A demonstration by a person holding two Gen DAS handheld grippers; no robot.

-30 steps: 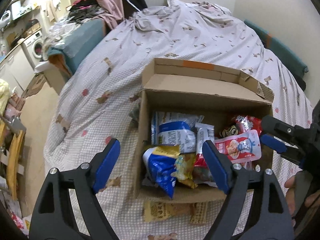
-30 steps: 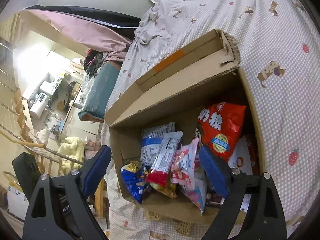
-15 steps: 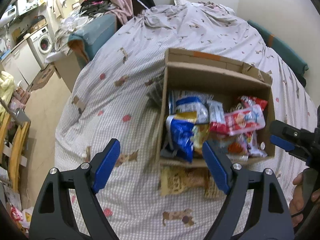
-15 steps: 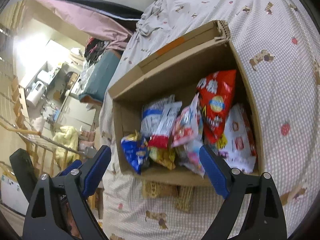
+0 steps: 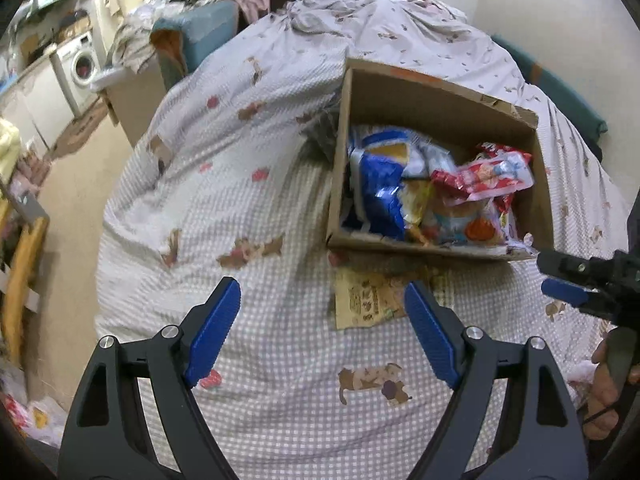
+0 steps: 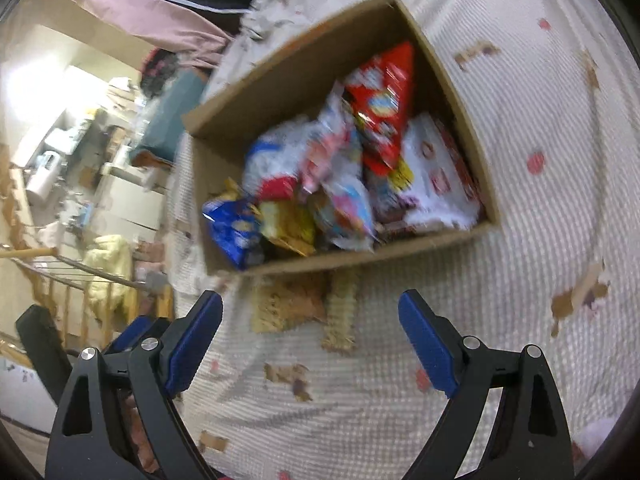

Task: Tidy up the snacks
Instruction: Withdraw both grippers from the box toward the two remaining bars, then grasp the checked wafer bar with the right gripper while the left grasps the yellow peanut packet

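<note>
An open cardboard box (image 5: 416,246) sits on the bed, filled with snack packets: a blue bag (image 5: 382,196), a red-and-white packet (image 5: 492,174), a red bag (image 6: 384,108) and others. The box also shows in the right wrist view (image 6: 360,258). A flat tan packet (image 5: 368,298) lies on the blanket in front of the box. My left gripper (image 5: 320,328) is open and empty, held back over the blanket near the box. My right gripper (image 6: 310,336) is open and empty, also short of the box; its fingers (image 5: 568,292) show at the right of the left wrist view.
The bed has a checked blanket with animal prints (image 5: 260,248). Its left edge drops to the floor (image 5: 76,208). A teal cushion (image 5: 192,36) and a washing machine (image 5: 80,68) stand beyond. A wooden rail (image 6: 60,276) is at the left.
Both grippers have pulled back and up from the box, which now looks smaller and farther away. More blanket and the tan packet in front of the box have come into view. Both stay open.
</note>
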